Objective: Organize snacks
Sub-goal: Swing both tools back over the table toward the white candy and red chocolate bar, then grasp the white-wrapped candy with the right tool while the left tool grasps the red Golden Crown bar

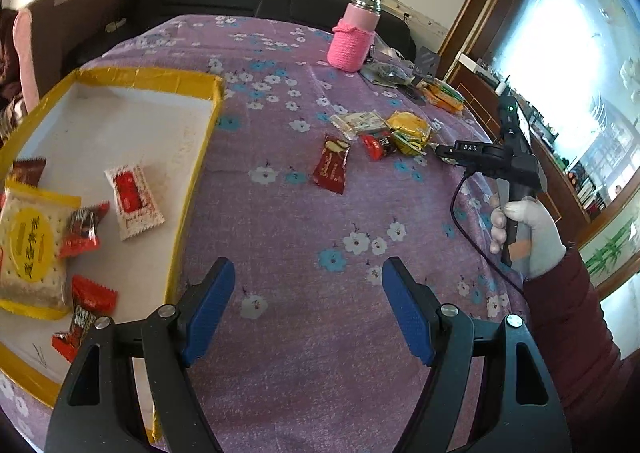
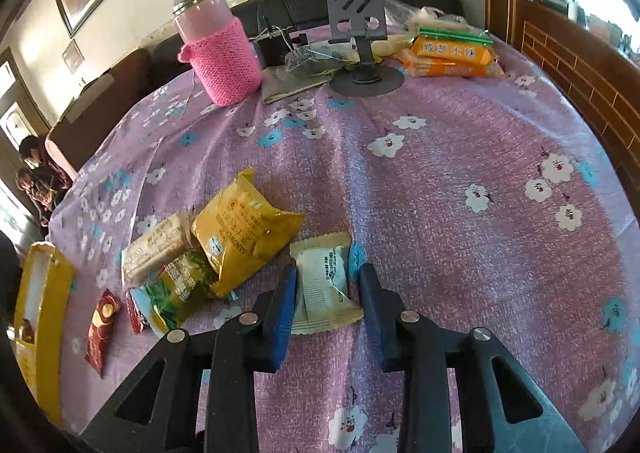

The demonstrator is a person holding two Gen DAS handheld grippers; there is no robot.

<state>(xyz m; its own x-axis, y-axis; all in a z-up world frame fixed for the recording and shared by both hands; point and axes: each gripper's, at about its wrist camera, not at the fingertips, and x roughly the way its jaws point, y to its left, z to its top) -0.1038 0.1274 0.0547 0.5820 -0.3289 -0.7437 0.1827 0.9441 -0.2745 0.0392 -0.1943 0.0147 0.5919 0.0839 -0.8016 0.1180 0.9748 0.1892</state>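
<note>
- Nearest, the right claw [image 2: 326, 295] straddles a white-and-cream packet [image 2: 324, 285] lying on the bench [image 2: 440, 181]; its jaws are narrowed around it, the left pad at its edge, the right just clear, so it is not yet pinched.
- The left claw [image 1: 308, 309] hangs spread and empty over bare cloth beside the yellow-rimmed tray [image 1: 200, 157].
- The tray already holds several snacks: a large cracker pack [image 1: 32, 249], a white-red sweet [image 1: 134, 199] and small red ones.
- Still loose further out: a yellow bag [image 2: 244, 229], a green pack [image 2: 180, 285], a biscuit bar [image 2: 156, 249] and a dark red wrapper [image 2: 102, 323].
- Farthest, orange packs [image 2: 452, 53] sit by the pink bottle [image 2: 220, 53]. I judge the sorting roughly half done.
</note>
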